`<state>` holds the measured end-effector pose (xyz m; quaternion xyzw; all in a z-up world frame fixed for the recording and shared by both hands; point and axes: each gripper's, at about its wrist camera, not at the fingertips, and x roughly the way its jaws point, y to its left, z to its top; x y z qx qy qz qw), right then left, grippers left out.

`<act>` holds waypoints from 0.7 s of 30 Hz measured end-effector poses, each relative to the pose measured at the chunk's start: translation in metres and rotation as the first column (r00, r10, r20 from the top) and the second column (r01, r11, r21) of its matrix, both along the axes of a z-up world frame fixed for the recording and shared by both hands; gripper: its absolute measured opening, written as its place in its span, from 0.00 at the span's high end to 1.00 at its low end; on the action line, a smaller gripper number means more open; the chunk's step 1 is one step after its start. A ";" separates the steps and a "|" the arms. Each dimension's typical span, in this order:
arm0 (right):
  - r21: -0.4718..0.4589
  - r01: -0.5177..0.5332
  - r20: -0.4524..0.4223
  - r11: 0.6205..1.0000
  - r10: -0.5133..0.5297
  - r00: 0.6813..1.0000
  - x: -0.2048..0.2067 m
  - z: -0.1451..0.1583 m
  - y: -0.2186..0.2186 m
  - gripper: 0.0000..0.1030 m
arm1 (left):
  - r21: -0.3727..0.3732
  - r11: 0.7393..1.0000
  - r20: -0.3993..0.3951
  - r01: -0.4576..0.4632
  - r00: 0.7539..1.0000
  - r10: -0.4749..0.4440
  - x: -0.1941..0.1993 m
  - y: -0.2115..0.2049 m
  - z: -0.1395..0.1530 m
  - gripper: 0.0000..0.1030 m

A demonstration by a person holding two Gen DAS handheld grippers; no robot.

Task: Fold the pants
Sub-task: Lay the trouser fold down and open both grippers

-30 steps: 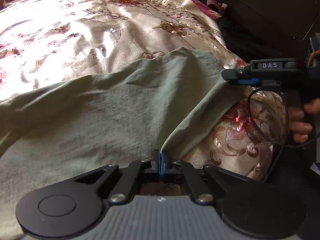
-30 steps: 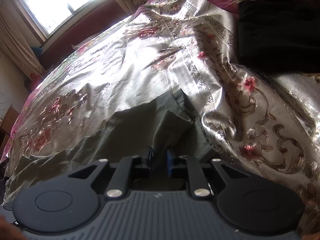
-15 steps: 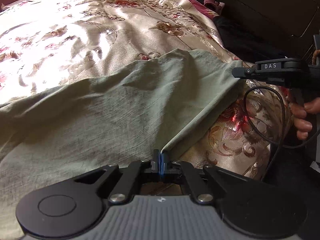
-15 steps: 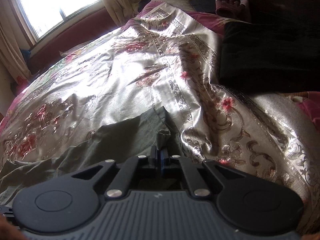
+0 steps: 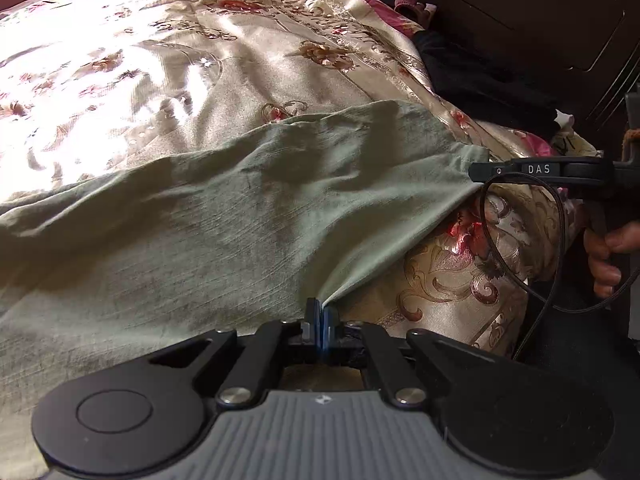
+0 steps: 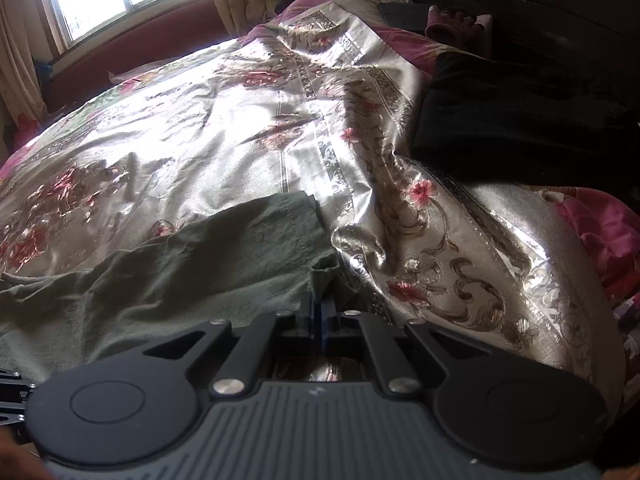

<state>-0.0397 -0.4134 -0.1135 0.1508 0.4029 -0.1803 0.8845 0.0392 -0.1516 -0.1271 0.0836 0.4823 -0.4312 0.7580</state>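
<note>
Green pants [image 5: 224, 216], one pair, on bedspread [image 5: 168, 80]; two grippers, left [image 5: 321, 312] and right [image 6: 320, 310], jaws clamped on hem.

A shiny gold floral satin bedspread [image 6: 248, 128] is covering the bed, with crumpled grey-green pants [image 5: 224, 216] and a folded black cloth [image 6: 520, 120] lying on it.

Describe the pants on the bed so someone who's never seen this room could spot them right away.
Find the bed's shiny floral bedspread. The pants lie spread across its near part, one edge pinched in each gripper. They are plain, matte grey-green cloth, unlike the patterned satin under them and the black fabric pile farther off.
</note>
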 end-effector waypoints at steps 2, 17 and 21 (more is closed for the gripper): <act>0.003 -0.014 -0.017 1.000 0.014 1.000 0.000 -0.001 -0.002 0.96 | -0.003 1.000 -0.010 0.009 1.000 -0.009 0.001 0.002 0.001 0.83; -0.030 -0.112 0.061 0.993 0.114 0.992 0.052 0.040 -0.019 0.62 | 0.029 0.972 0.214 -0.233 0.951 0.222 0.070 0.120 0.054 0.46; -0.016 -0.111 0.030 0.994 0.112 0.993 0.067 0.025 -0.020 0.62 | 0.083 0.931 0.280 -0.355 0.905 0.320 0.120 0.173 0.057 0.46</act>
